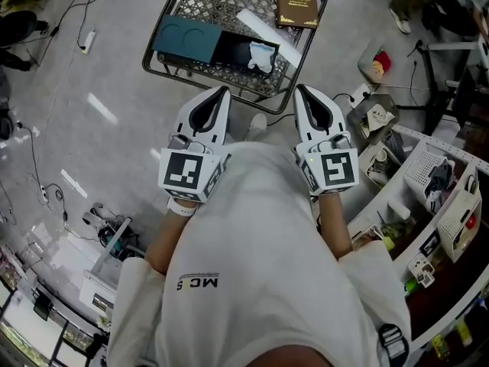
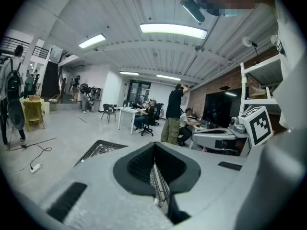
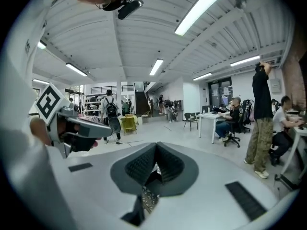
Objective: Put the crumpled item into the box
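Grey office floor lay below me, my white shirt point(image 1: 260, 228) nearest. Left gripper point(image 1: 223, 92) had its jaws pressed together on nothing, right gripper point(image 1: 299, 90) the same, both tips pointing ahead. Just past the tips sat a wire basket point(image 1: 214, 2). Inside, the white crumpled item point(image 1: 260, 54) lay at the right end of a black box point(image 1: 233, 50), with a teal box point(image 1: 187, 39) against its left side and a brown book point(image 1: 296, 2) in the far corner.

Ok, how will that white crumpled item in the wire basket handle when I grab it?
The white crumpled item looks like paper or tissue: probably very light and soft, so it should squash when pinched. Its creased folds suggest it won't roll.
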Motion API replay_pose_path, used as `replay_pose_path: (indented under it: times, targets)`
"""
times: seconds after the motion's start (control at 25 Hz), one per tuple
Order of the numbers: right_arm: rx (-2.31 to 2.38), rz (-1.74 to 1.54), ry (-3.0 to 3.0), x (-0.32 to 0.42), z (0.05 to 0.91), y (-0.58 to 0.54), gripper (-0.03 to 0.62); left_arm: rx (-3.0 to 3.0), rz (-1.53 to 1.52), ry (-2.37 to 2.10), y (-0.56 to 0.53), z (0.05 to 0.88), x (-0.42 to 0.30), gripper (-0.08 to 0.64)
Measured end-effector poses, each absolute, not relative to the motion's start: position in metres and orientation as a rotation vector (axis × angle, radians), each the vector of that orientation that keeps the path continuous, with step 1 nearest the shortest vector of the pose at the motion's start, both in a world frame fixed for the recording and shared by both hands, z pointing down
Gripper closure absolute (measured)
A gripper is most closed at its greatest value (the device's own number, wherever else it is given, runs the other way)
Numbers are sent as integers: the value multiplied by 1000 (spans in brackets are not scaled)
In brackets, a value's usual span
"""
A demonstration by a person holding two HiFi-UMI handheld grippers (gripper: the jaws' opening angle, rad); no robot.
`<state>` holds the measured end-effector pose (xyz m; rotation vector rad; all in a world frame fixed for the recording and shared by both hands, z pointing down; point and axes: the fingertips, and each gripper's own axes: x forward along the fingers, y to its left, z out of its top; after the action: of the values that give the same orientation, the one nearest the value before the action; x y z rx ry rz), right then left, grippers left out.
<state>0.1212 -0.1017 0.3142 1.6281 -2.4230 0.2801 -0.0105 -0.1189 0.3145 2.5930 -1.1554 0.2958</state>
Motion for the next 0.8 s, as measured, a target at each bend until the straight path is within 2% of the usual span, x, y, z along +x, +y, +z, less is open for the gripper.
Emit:
replay_pose_path:
  times: [0.8]
  targets:
    - [1631,248,-2443,124,312,-105,577,2617,305,-1152,-121,307,-8,537]
